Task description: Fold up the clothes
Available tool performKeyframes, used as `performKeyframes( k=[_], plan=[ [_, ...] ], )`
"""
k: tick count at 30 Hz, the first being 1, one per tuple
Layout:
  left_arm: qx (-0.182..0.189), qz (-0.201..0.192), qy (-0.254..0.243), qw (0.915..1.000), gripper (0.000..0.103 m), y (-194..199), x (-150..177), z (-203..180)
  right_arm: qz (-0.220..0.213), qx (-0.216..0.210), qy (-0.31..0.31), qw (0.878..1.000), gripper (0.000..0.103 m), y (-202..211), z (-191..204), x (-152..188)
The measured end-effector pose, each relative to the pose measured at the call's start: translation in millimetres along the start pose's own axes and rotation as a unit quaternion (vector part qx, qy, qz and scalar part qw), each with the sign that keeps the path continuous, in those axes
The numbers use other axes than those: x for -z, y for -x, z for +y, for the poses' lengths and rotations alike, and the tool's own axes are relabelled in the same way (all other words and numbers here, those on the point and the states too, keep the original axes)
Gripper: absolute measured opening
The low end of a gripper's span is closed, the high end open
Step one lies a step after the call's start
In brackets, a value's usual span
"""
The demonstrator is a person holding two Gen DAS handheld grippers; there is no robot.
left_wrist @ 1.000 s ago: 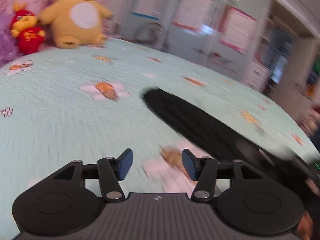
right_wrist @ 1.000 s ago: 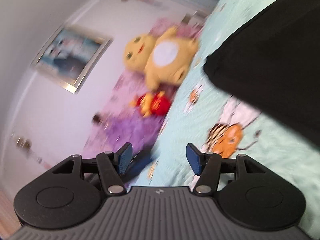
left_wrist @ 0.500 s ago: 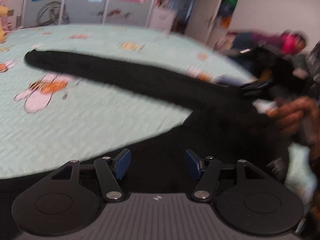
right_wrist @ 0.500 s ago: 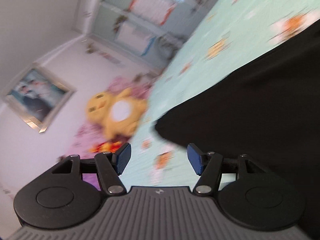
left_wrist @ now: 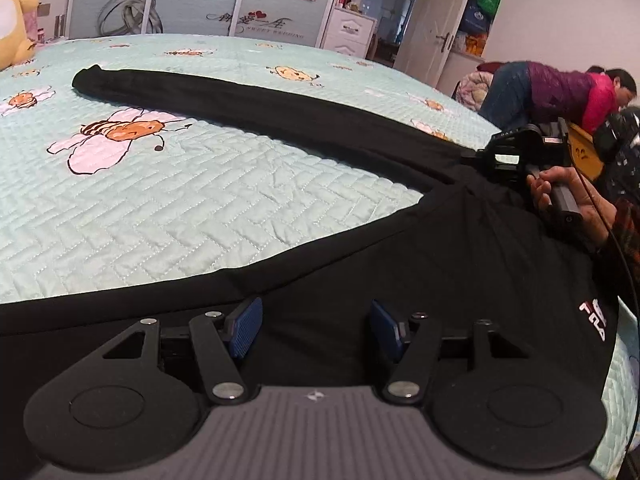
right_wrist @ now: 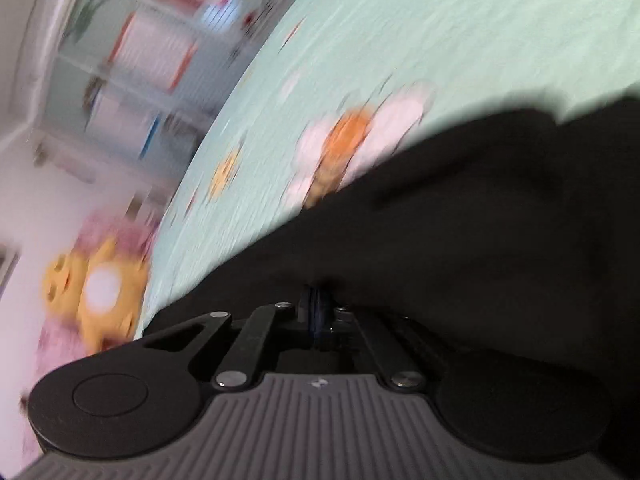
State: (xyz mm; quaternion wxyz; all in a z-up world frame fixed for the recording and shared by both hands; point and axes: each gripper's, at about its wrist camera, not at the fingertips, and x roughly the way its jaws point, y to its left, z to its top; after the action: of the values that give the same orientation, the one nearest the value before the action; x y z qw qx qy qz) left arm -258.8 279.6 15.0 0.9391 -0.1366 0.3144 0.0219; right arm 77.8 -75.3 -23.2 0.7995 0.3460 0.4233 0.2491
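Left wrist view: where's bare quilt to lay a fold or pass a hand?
Bare quilt lies between the long black sleeve and the black shirt body; more beyond the sleeve. Crowded at right, where the right gripper meets the fabric.

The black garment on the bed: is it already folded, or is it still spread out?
Spread, not yet folded. The black garment lies flat on the quilt, one long sleeve stretched out across it; no layer is turned over in view.

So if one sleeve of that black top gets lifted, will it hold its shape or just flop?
Probably flop: the black top lies limp and flat on the quilt, and its sleeve trails in a soft curve. It seems light, bunching into folds where the right gripper has its jaws shut on it. The rest would likely drag behind.
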Motion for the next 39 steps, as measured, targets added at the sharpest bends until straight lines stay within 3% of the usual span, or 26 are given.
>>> performKeyframes(
  k=[1,3,4,6,7,9,12,13,14,16,20,25,28,30,34,36,39],
  plan=[
    [0.000,-0.003,0.000,1.0000,0.064,1,1,0,-0.001,-0.001,0.017,1.000,0.005,2,7,-1],
    [0.000,-0.007,-0.001,1.0000,0.065,1,2,0,0.002,-0.013,0.050,0.999,0.016,3,19,-3],
    [0.000,-0.008,-0.002,1.0000,0.065,1,2,0,0.020,-0.035,0.063,0.997,0.026,-4,23,-5],
    [0.001,-0.009,-0.002,1.0000,0.065,1,2,0,0.070,-0.052,0.085,0.992,0.033,-26,30,-6],
    [0.002,-0.009,-0.001,1.0000,0.065,1,2,0,0.082,-0.032,0.102,0.991,0.026,-39,32,-8],
    [0.004,-0.011,0.002,0.9999,0.065,1,2,1,0.067,0.008,0.111,0.992,0.000,-55,27,-19],
    [0.006,-0.011,0.004,0.9999,0.065,1,2,2,-0.003,0.042,0.038,0.998,0.000,-49,9,-39],
    [0.006,-0.012,0.005,0.9999,0.065,1,2,3,-0.020,0.052,0.043,0.998,0.000,-43,10,-38],
    [0.007,-0.012,0.006,0.9999,0.065,1,2,3,-0.035,0.062,0.051,0.996,0.002,-35,13,-36],
    [0.011,-0.011,0.011,0.9998,0.065,2,1,4,-0.049,0.063,0.073,0.994,0.016,-12,21,-24],
    [0.007,-0.007,0.047,0.9988,0.063,11,-4,9,-0.030,0.004,0.069,0.997,0.021,52,19,16],
    [-0.022,-0.089,0.103,0.9905,0.061,71,-4,19,-0.043,-0.024,0.028,0.998,0.041,155,-1,75],
    [-0.071,-0.136,0.185,0.9707,0.062,116,5,45,-0.052,-0.015,-0.003,0.999,0.046,206,-25,112],
    [-0.119,-0.162,0.250,0.9471,0.062,147,17,66,-0.054,-0.005,-0.023,0.998,0.046,229,-37,137],
    [-0.188,-0.212,0.359,0.8894,0.062,203,54,104,-0.049,0.006,-0.066,0.997,0.046,248,-49,179],
    [-0.210,-0.226,0.387,0.8688,0.062,223,70,116,-0.041,0.001,-0.080,0.996,0.046,250,-51,195],
    [-0.215,-0.231,0.432,0.8451,0.062,238,92,135,-0.032,-0.003,-0.083,0.996,0.046,245,-44,210]
  ],
)
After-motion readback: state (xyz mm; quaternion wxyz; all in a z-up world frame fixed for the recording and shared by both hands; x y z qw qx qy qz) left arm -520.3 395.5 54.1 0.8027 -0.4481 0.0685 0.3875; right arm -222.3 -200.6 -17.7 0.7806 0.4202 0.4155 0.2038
